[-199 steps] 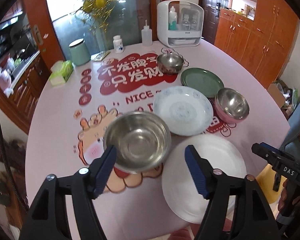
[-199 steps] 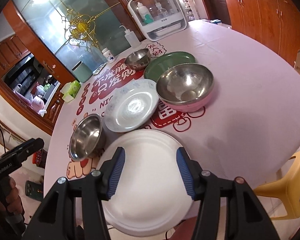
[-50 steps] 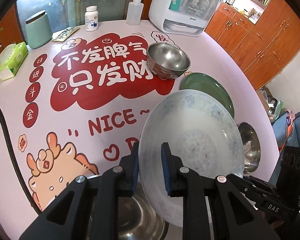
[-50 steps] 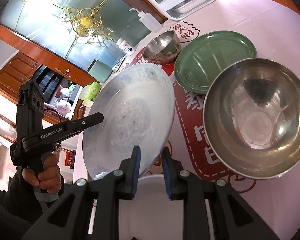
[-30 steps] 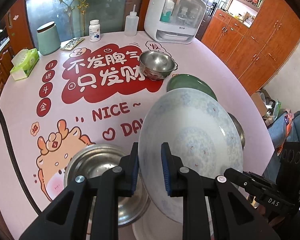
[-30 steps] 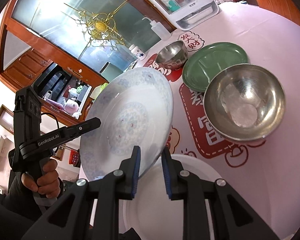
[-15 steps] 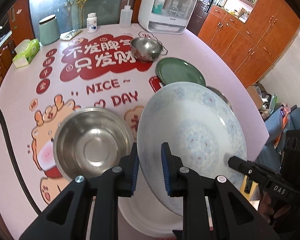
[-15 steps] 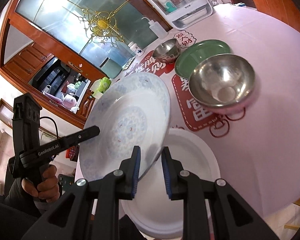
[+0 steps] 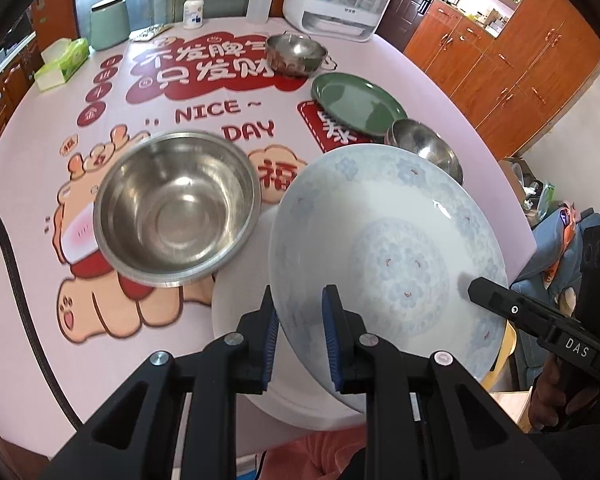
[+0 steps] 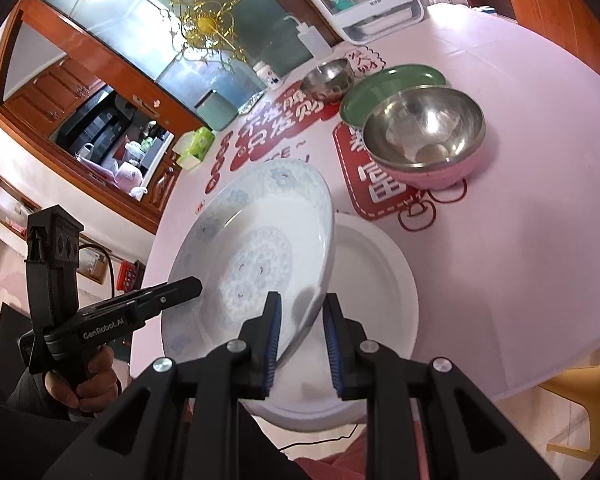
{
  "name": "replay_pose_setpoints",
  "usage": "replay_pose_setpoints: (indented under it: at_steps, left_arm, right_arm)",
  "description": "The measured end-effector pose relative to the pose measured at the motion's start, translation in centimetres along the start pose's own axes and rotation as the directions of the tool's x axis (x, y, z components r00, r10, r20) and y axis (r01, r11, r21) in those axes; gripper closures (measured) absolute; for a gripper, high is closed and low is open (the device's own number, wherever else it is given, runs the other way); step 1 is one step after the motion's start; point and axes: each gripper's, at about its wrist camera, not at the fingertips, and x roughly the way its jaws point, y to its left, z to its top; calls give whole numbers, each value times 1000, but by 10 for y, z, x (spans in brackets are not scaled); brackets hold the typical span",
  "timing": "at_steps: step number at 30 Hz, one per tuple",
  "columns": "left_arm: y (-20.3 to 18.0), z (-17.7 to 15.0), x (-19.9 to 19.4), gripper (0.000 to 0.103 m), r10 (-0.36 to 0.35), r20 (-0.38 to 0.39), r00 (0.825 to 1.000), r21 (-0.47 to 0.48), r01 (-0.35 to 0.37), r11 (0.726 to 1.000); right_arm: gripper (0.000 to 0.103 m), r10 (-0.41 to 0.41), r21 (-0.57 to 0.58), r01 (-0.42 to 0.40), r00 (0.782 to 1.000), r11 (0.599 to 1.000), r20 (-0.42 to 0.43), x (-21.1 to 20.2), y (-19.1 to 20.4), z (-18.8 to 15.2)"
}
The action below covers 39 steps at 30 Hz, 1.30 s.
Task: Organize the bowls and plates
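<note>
Patterned plate (image 9: 388, 240) clamped by left tool (image 9: 300, 334) and right tool (image 10: 300, 340) (both rims), now over white plate (image 10: 376, 280).

The blue-patterned plate (image 9: 388, 248) looks like glazed ceramic — smooth, glossy. The white plate (image 10: 376, 280) is smooth with a softer sheen. The large bowl (image 9: 176, 212) is brushed steel, the pink-sided bowl (image 10: 424, 132) mirror-bright inside — and the tablecloth (image 9: 28, 160) matt.
</note>
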Motion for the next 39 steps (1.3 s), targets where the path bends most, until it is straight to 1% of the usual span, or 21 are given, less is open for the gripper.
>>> replay_pose_setpoints:
  at_steps: [8, 16, 26, 33, 37, 39]
  left_arm:
    - [-1, -20, 21, 85, 10, -65, 998, -22, -12, 1000]
    - [3, -27, 40, 85, 29, -121, 992, -57, -36, 998]
    - [11, -30, 58, 85, 55, -163, 985, -101, -73, 992]
    - [17, -30, 67, 85, 58, -172, 983, -141, -83, 986]
    - [20, -32, 75, 85, 52, -196, 979, -163, -85, 983]
    - [19, -33, 78, 85, 56, -202, 978, -162, -90, 983]
  right_arm:
    - [82, -40, -6, 40, 997, 999, -63, 11, -10, -12]
    - [82, -54, 0, 55, 988, 999, -146, 31, -22, -19]
    - [82, -59, -16, 57, 973, 998, -225, 51, -27, -17]
    - [82, -78, -43, 69, 964, 997, -254, 62, -24, -13]
    - [82, -123, -71, 107, 953, 992, -276, 67, -20, -14]
    - [82, -128, -67, 114, 951, 991, -280, 68, -21, -14]
